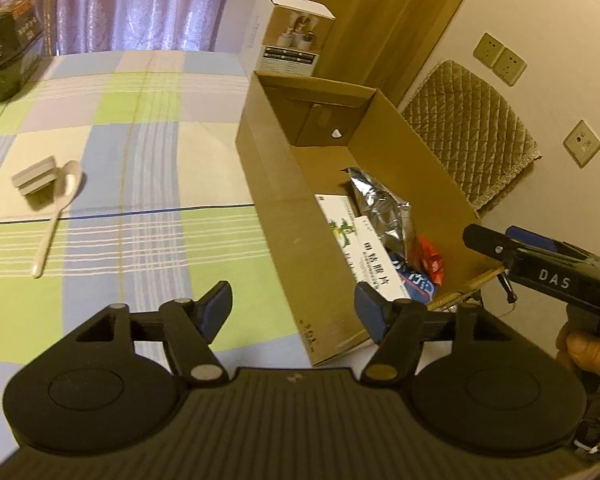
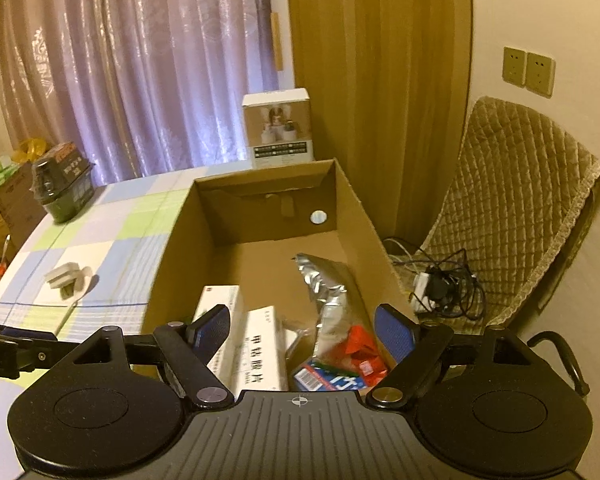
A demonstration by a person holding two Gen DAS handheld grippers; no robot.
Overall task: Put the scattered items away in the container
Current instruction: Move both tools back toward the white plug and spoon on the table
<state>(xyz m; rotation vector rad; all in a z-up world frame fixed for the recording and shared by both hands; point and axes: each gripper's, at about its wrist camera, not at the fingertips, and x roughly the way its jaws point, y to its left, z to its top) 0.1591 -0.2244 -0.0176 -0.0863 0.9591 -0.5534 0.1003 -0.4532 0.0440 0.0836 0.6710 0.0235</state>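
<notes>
Both jaws spread and empty; spoon (image 1: 58,216) and grey block (image 1: 35,179) lying touching on the checked surface (image 1: 148,240), well left of the cardboard box (image 1: 276,184), handle pointing toward the nearer left gripper (image 1: 294,306), right gripper (image 2: 302,334) hovering over the box.

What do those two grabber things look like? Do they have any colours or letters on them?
Both are black. The left gripper and the right gripper each have two fingers with blue ribbed pads, silver pivot pins, two round discs and a ridged body. The left view shows white letters "DAS" on the right gripper's side.
</notes>
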